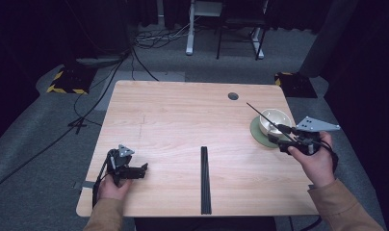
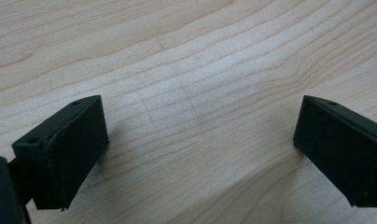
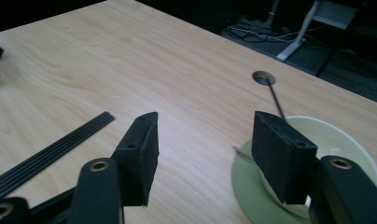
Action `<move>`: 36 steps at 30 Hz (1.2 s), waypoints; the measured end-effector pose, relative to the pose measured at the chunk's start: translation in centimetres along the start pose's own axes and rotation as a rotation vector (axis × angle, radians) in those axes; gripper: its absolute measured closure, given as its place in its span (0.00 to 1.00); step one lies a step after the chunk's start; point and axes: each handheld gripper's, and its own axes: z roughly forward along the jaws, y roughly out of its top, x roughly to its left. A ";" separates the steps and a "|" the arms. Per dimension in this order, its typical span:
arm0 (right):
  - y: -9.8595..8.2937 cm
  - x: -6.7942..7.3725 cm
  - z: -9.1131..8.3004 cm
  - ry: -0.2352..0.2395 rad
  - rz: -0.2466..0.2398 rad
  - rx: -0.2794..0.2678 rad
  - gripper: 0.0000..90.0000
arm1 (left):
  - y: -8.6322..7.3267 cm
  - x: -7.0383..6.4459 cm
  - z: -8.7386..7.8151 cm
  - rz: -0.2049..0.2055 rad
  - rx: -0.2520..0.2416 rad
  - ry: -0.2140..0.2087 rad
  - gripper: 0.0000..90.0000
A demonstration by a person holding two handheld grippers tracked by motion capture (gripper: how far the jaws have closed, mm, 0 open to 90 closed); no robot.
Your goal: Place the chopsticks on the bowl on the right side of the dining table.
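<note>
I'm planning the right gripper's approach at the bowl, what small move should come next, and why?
Probably shift the right gripper sideways toward the thin black stick: its jaws stand open, and the stick leaning in the bowl lies beyond one jaw, not between them.

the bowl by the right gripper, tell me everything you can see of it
The bowl is round, cream-white and glossy, likely ceramic. It sits upright on a pale green saucer near the table's right edge, below the round cable hole. A thin dark stick slants across its rim, pointing up-left. The right gripper, jaws open, sits right beside it; in the right gripper view one jaw overlaps the bowl, and contact cannot be told. Its contents are not clear.
</note>
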 end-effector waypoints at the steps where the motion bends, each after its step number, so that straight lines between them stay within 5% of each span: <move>1: 0.1 0.5 0.1 0.006 -0.002 0.002 0.47 | 0.0 0.0 0.0 0.000 0.000 0.000 0.04; 18: -0.6 6.2 3.2 0.157 -0.028 0.055 0.47 | 0.0 0.0 0.0 0.000 0.001 -0.001 0.04; 36: -2.8 10.3 7.1 0.281 -0.006 0.101 0.44 | 0.0 0.0 0.0 0.000 0.002 -0.001 0.04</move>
